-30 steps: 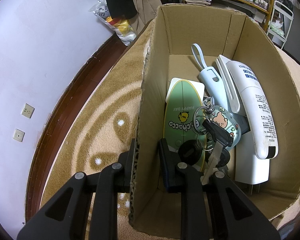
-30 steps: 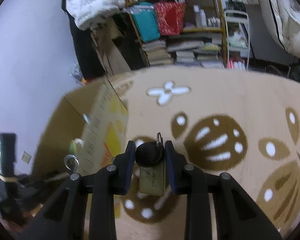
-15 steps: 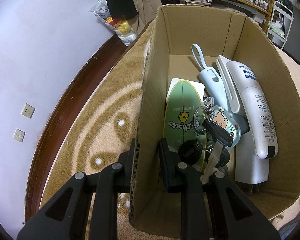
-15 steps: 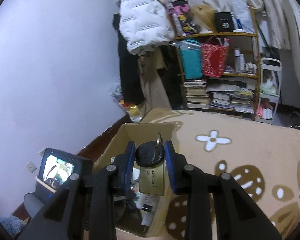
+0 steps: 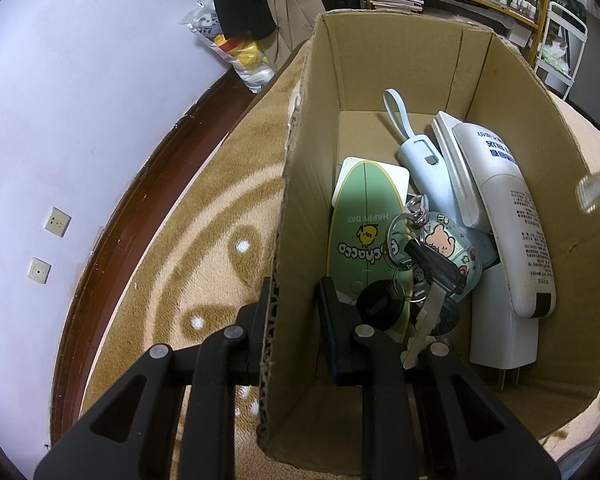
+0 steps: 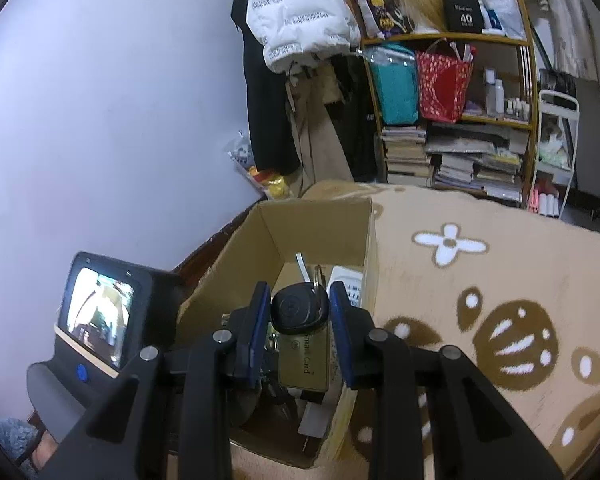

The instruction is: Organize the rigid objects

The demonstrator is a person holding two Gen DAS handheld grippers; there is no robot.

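Left hand-held gripper (image 5: 294,308): clenched on the left wall of the cardboard box (image 5: 400,60), one finger outside on the rug side, the other inside the box.
Right hand-held gripper (image 6: 298,316): grasping a black key fob (image 6: 298,314) between its blue pads, held above the open box; a metal ring sticks up behind the fob at 12 o'clock.
Gold card (image 6: 304,358): hangs from the fob at 6 o'clock, between the two fingers, with print on its face.
Cardboard box: open at the top, standing on a tan rug (image 5: 204,240) with brown and white patterns, near the dark baseboard of a pale wall.
Box contents, left wrist view: a green surfboard-shaped tag (image 5: 364,232) lies along the left side on a white card; a bunch of keys (image 5: 424,272) with a bear charm sits at its 3 o'clock; a pale blue case with a loop (image 5: 424,168) lies at 12 o'clock of the keys; a white tube (image 5: 512,216) with printed text runs along the right wall; a white plug block (image 5: 500,328) lies under the tube's lower end.
Screen device (image 6: 100,316): at 9 o'clock of the right gripper, beside the box, showing a small live picture.
Shelf (image 6: 452,112): at 12 o'clock beyond the rug, stacked with books, a red bag and a teal bag; a white padded jacket (image 6: 300,12) hangs to its left.
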